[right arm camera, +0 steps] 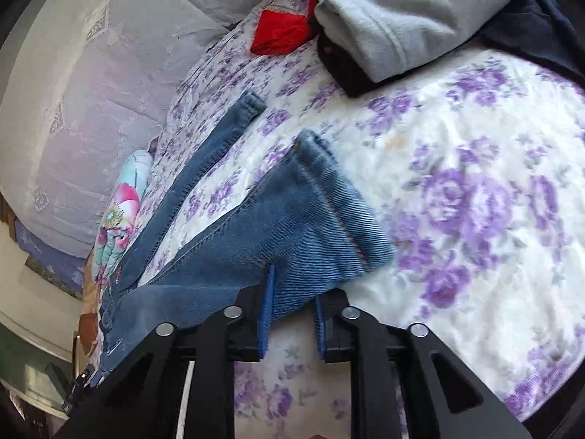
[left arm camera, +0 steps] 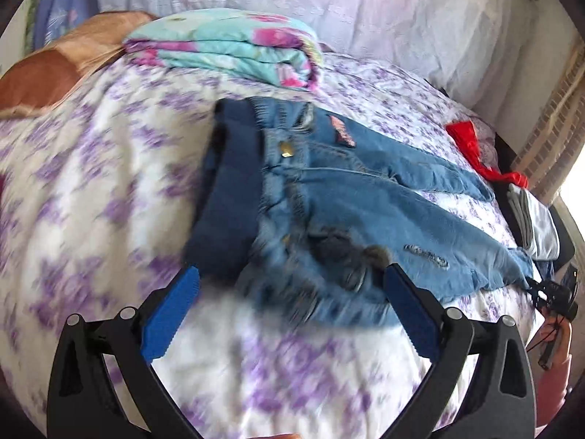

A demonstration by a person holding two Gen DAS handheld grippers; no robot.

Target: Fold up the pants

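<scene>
One pair of jeans is spread on the floral bedsheet, two legs counted, its waist just beyond the wide-spread left gripper, one leg cuff pinched in the narrowed right gripper.

blue denim pants, purple-flowered white bedspread

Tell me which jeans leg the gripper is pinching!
The right gripper is pinching the nearer, wider-looking leg of the jeans, close to its hem. The other leg lies free, stretching away towards the red cloth.
</scene>
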